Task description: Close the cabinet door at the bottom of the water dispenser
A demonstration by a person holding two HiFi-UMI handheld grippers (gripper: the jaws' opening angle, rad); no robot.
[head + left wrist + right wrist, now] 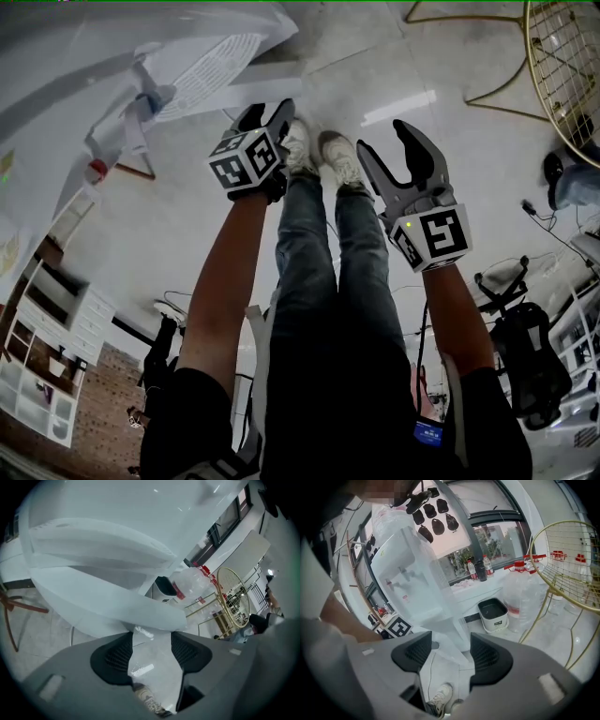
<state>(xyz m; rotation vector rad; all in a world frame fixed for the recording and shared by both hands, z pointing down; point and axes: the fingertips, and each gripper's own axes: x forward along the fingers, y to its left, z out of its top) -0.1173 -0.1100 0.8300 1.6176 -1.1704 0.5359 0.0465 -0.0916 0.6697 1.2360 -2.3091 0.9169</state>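
Head view: the 2 grippers hang over the floor. The left gripper (270, 114) is close to the water dispenser (112, 47), probably to push.

Left gripper view: the jaws are apart and empty. The cabinet door (117, 611) has its edge just beyond them.

Right gripper view: the right gripper (449, 654) is apart, holds nothing and waits aside. The white bin (493, 614) looks empty.

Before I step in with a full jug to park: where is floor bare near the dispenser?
Bare floor lies ahead of the shoes, between the water dispenser and the gold wire rack. Crowded: bin and water jugs beside that rack.
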